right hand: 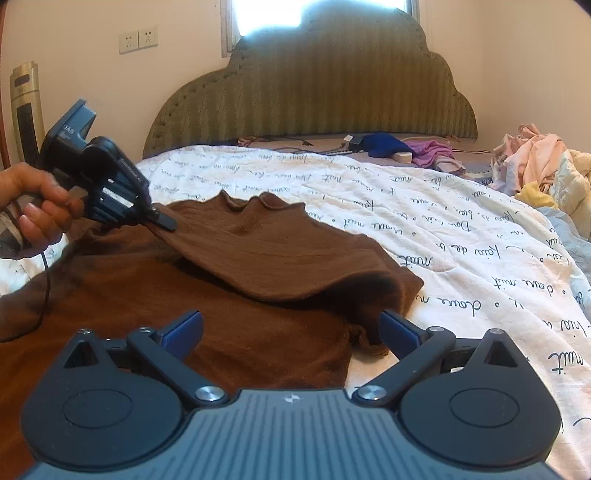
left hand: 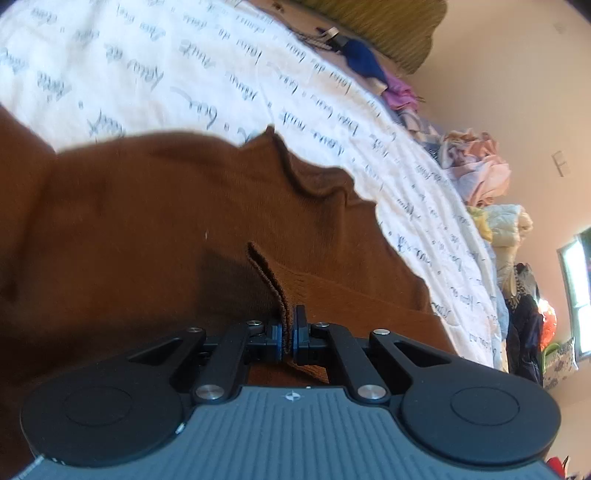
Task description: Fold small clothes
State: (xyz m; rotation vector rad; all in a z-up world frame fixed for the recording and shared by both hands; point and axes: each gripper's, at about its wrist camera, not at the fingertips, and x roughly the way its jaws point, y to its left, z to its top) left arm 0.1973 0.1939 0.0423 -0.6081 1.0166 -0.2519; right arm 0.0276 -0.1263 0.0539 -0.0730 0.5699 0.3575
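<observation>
A: Well, the left gripper (left hand: pixel 288 332) is clenched on an edge of the brown top (left hand: pixel 155 229), the hem pinched between its blue pads (left hand: pixel 295 334).

B: And from the right wrist view?

A: There the left gripper (right hand: pixel 162 221) is held by a hand (right hand: pixel 35 206) and lifts a flap of the top (right hand: pixel 273 258) above the rest of the garment, which lies spread on the white quilt (right hand: pixel 461 236) with script lettering.

B: The right gripper (right hand: pixel 291 332)?

A: Released. Its jaws stand wide apart, low over the near part of the top, holding nothing. The right finger (right hand: pixel 397 330) sits just beside a bunched cuff at the top's edge.

B: Anything else on the bed?

A: A heap of pale clothes (right hand: pixel 535 166) at the far right side, a blue cloth (right hand: pixel 380 144) and a purple one (right hand: pixel 432 151) near the green headboard (right hand: pixel 314 88). The heap (left hand: pixel 476 166) also shows in the left wrist view, beyond the quilt (left hand: pixel 184 66).

B: And the wall?

A: Two sockets (right hand: pixel 138 38) beside a bright window (right hand: pixel 317 11).
</observation>
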